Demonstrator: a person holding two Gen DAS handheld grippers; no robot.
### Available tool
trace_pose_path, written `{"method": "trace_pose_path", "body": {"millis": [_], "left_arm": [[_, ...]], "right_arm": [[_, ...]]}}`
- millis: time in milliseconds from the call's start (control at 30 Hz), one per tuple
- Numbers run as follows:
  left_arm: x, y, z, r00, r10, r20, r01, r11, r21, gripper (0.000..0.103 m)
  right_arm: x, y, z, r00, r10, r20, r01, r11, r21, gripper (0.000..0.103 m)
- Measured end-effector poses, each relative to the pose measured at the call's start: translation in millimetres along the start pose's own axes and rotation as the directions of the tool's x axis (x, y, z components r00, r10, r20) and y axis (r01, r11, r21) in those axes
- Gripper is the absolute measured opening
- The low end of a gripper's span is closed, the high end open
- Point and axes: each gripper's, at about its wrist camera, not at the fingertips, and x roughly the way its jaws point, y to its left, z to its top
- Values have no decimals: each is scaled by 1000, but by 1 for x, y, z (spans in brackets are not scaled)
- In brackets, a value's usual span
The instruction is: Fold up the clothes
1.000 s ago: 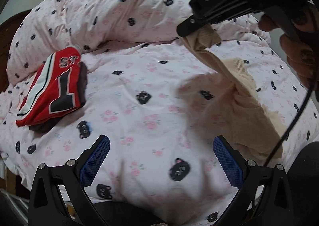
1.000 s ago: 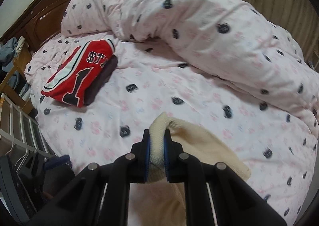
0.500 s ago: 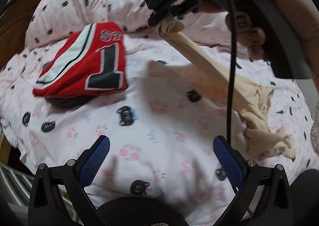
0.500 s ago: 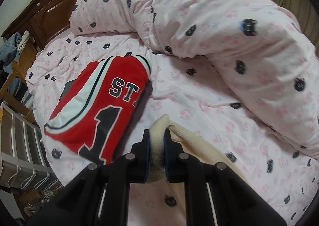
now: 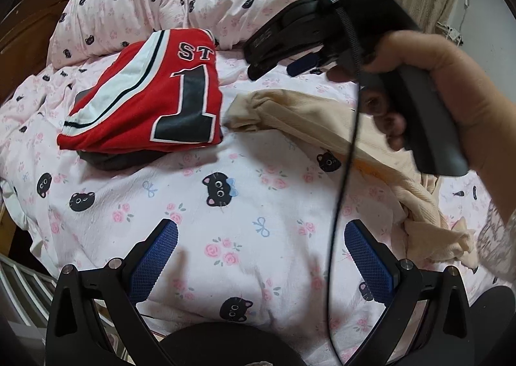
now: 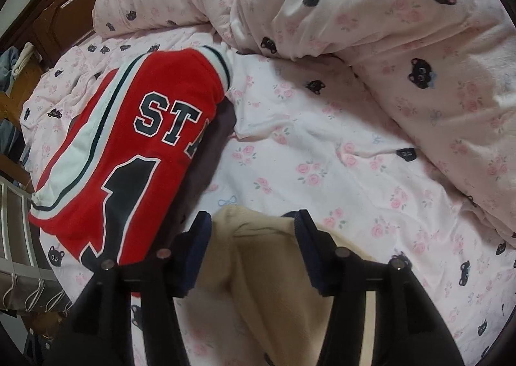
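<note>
1. The cream garment (image 5: 325,127) is a ribbed knit piece, unfolded. It lies stretched in a long band across the bed, its near end bunched in loose crumples at the right. Its far end, a rounded hem (image 6: 254,230), lies just beside the red jersey.
2. The red jersey (image 5: 151,98) is folded into a neat rectangle, with white and dark side stripes, the letters "ST" and a large black "1" facing up. It rests on a dark folded garment (image 5: 122,159) whose edge shows beneath it.
</note>
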Motion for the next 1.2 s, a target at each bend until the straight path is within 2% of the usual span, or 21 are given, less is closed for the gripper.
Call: {"method": "trace_pose_path", "body": {"millis": [67, 300, 500, 600, 700, 800, 933, 1000, 1200], "left_arm": [[-1, -4, 1, 1000, -5, 3, 5, 1000, 10, 102], [-5, -22, 2, 999, -43, 14, 42, 998, 49, 102], [-8, -48, -1, 992, -125, 10, 124, 988, 95, 102], [-13, -65, -4, 978, -207, 2, 205, 971, 119, 102], [-17, -83, -8, 957, -290, -18, 289, 946, 149, 102], [-25, -100, -12, 945, -328, -12, 324, 929, 180, 102], [-36, -108, -11, 915, -403, 9, 394, 901, 181, 102], [-39, -110, -8, 918, -395, 17, 386, 905, 178, 102], [-29, -115, -11, 949, -316, 8, 309, 932, 190, 102]], "right_arm": [[-11, -9, -2, 1000, 13, 16, -13, 1000, 5, 55], [-63, -42, -30, 996, -28, 79, 30, 999, -20, 55], [-109, -90, -87, 991, -75, 112, 74, 997, 6, 55], [-129, -124, -126, 986, -121, 114, 115, 992, 55, 55], [-144, -161, -167, 982, -152, 112, 138, 982, 128, 55], [-155, -193, -204, 981, -161, 110, 136, 968, 211, 55], [-158, -216, -245, 978, -183, 96, 151, 951, 269, 55], [-157, -221, -259, 977, -196, 89, 164, 945, 281, 55], [-150, -212, -288, 979, -185, 80, 157, 948, 276, 55]]}}
